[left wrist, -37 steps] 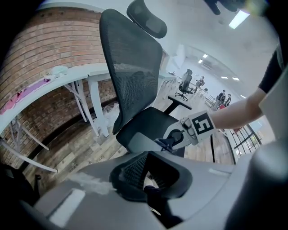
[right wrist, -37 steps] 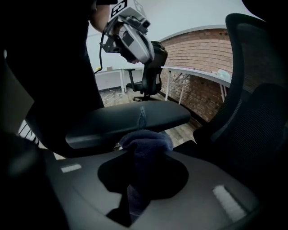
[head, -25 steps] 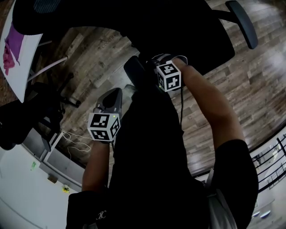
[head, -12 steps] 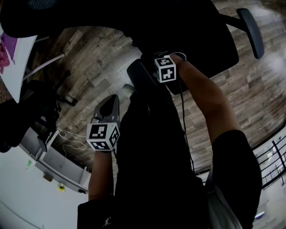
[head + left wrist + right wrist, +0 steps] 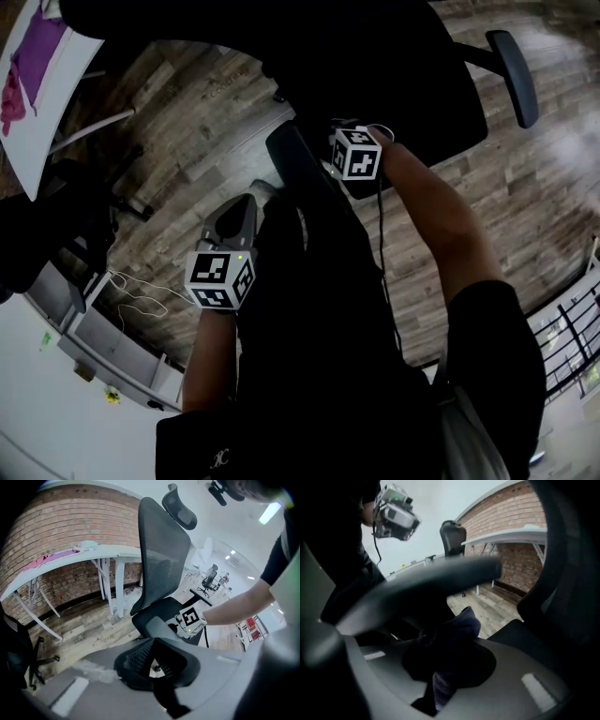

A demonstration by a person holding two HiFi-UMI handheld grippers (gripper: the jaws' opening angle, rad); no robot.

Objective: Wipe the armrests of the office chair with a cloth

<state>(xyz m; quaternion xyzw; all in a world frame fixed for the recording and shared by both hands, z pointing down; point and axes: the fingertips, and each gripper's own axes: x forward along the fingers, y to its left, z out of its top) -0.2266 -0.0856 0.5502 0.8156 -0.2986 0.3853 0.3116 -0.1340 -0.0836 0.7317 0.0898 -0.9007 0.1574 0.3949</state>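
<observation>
A dark office chair fills the top of the head view, its near armrest in the middle and its far armrest at the top right. My right gripper is against the near armrest, its tips hidden there. In the right gripper view it is shut on a dark blue cloth just under the blurred armrest bar. My left gripper hangs apart over the floor, shut on nothing. In the left gripper view it faces the chair's mesh back.
A white desk with a pink and purple cloth stands at the upper left, against a brick wall. Another dark chair is at the left. Thin cables lie on the wooden floor.
The right gripper has stayed at the near armrest, shifting only slightly along it. The left gripper has barely moved. The head camera has shifted a little.
</observation>
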